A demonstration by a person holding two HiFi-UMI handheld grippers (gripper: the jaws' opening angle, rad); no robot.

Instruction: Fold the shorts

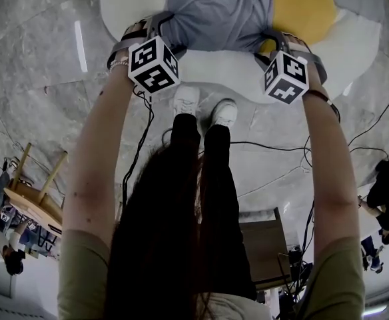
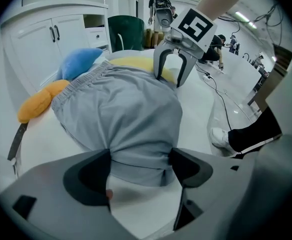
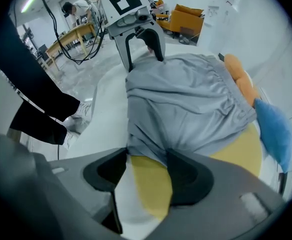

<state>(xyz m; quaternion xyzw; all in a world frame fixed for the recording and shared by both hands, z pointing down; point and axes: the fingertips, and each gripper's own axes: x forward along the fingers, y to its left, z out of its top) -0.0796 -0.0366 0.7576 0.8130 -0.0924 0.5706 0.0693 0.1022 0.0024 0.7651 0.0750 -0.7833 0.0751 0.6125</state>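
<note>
On the white surface [image 1: 214,69], just beyond the person's shoes [image 1: 204,105], the grey shorts [image 1: 221,12] lay spread with the waistband on the far side, their right part lying over a yellow cushion [image 1: 301,5]. At the near left corner, the left gripper [image 2: 138,165] had its fingers [image 2: 88,176] clamped on bunched hem cloth. At the near right corner, the right gripper [image 3: 145,166] stood wide, its fingers [image 3: 186,176] pinching the gathered hem above the cushion. Blue [image 2: 81,61] and orange [image 2: 36,104] cushions sat at the far edge.

Blue pillow [image 2: 81,61] beside orange pillow [image 2: 38,101]; white cabinet [image 2: 51,34] behind.
</note>
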